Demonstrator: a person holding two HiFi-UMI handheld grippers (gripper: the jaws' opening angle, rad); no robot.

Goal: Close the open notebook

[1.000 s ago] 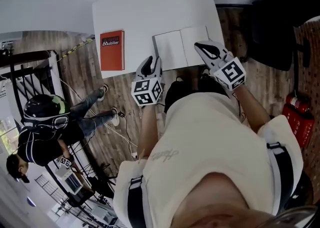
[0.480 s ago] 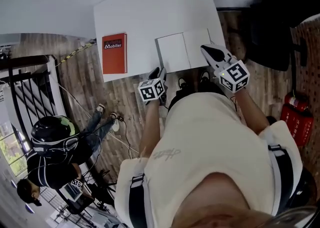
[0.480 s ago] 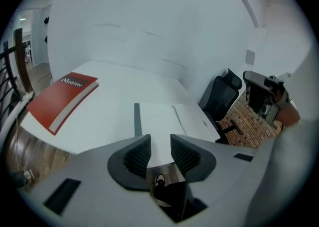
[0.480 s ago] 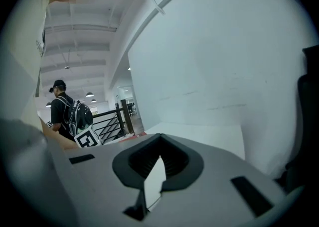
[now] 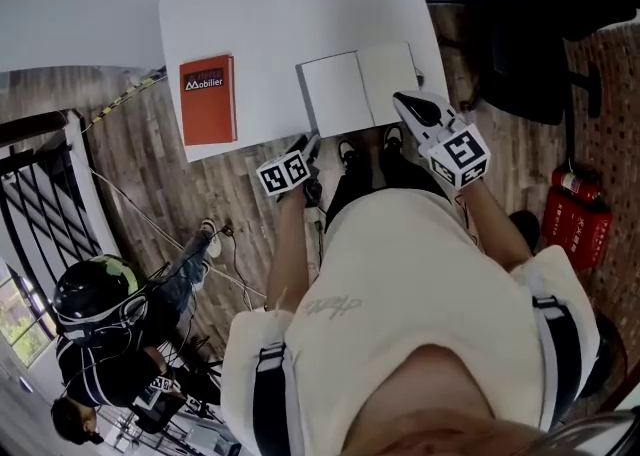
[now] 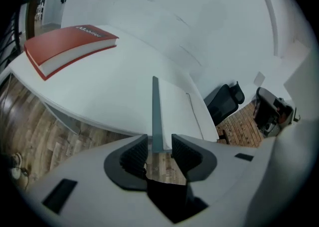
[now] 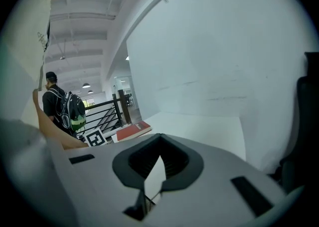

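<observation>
The open notebook (image 5: 358,91) lies flat with blank white pages near the front edge of the white table (image 5: 270,14). My left gripper (image 5: 308,149) is at the table's front edge by the notebook's near left corner. In the left gripper view its jaws (image 6: 159,151) stand apart around the notebook's (image 6: 172,106) grey cover edge, not pressing it; they have just been opening. My right gripper (image 5: 410,104) is over the right page's near corner. In the right gripper view (image 7: 160,159) its tips meet with a white sheet (image 7: 153,181) wedged between the pads.
A closed red book (image 5: 208,99) lies at the table's left end, also the red book (image 6: 65,47) far left. A black office chair (image 5: 520,54) stands right of the table and a red fire extinguisher (image 5: 572,219) on the floor. A bystander (image 5: 95,304) stands by a railing at lower left.
My left gripper has come down and forward to the table edge, its jaws now round the notebook's near left corner. The right gripper sank slightly and stays at the right page.
</observation>
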